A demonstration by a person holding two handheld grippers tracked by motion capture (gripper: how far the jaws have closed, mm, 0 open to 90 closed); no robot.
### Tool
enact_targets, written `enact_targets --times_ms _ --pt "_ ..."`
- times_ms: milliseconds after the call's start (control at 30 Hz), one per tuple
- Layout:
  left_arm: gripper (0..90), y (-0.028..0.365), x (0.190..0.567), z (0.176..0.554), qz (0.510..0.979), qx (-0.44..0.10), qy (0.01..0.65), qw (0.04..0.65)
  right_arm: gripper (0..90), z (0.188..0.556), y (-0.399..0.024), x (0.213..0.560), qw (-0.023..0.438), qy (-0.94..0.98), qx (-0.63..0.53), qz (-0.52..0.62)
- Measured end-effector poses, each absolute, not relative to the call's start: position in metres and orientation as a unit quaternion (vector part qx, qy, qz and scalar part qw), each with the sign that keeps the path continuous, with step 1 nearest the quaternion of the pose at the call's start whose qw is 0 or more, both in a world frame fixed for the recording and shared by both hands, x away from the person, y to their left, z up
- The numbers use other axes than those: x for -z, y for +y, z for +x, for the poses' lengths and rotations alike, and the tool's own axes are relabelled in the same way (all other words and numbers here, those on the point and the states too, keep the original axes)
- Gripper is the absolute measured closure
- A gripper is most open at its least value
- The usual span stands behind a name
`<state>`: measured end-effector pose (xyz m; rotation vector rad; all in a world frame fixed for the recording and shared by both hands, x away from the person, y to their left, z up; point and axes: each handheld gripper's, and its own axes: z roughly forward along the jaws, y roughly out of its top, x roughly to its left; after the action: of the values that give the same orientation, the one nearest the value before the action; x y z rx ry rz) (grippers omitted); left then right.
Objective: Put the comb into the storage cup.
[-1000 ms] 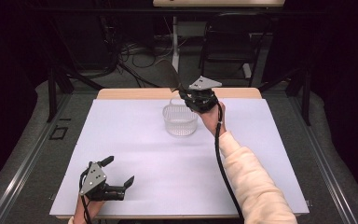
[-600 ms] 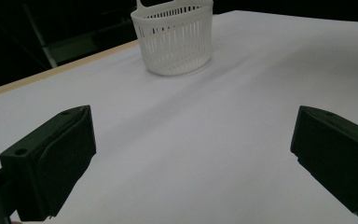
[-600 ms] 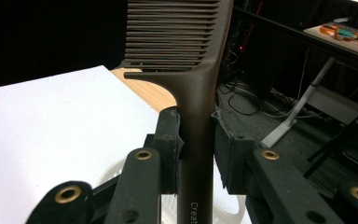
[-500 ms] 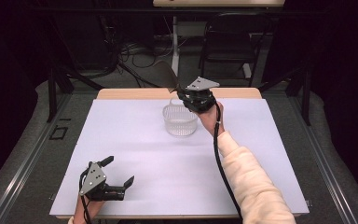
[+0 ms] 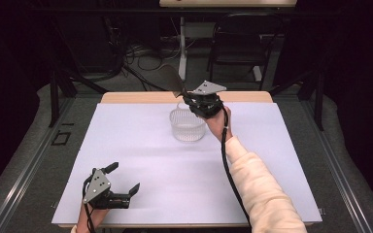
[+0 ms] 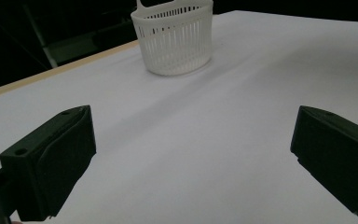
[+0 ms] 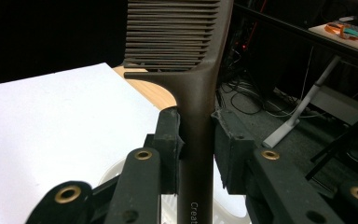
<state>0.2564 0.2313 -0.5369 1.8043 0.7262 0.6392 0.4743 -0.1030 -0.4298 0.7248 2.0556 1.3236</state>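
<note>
Comb point(image 7: 193, 93) and white slatted basket point(image 5: 187, 125) are the things in hand. The dark comb is pinched by its handle between the two jaws of the right gripper point(image 5: 190, 99), whose pads are pressed against the handle's two flat sides in the right gripper view. There its long axis is seen running straight up the frame, the handle at the bottom edge and the toothed head at the top, with the teeth pointing toward the left. In the high view the comb point(image 5: 173, 77) is held above the basket's far rim, just above the centre of the frame, and is slanted up and to the left, away from the gripper. The basket is seen standing upright on the white table sheet point(image 5: 141, 160). The left gripper point(image 5: 124, 179) is seen at the lower left of the high view, low over the sheet, its jaws spread wide with nothing between them.
</note>
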Motion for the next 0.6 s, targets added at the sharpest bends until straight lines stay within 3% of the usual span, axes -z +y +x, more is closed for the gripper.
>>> enact_targets --times_ms 600 --pt "0.0 0.2315 0.5368 0.2561 0.752 -0.267 0.303 0.521 72.5 0.4766 -0.0985 0.4357 0.285 0.776 -0.493 0.272"
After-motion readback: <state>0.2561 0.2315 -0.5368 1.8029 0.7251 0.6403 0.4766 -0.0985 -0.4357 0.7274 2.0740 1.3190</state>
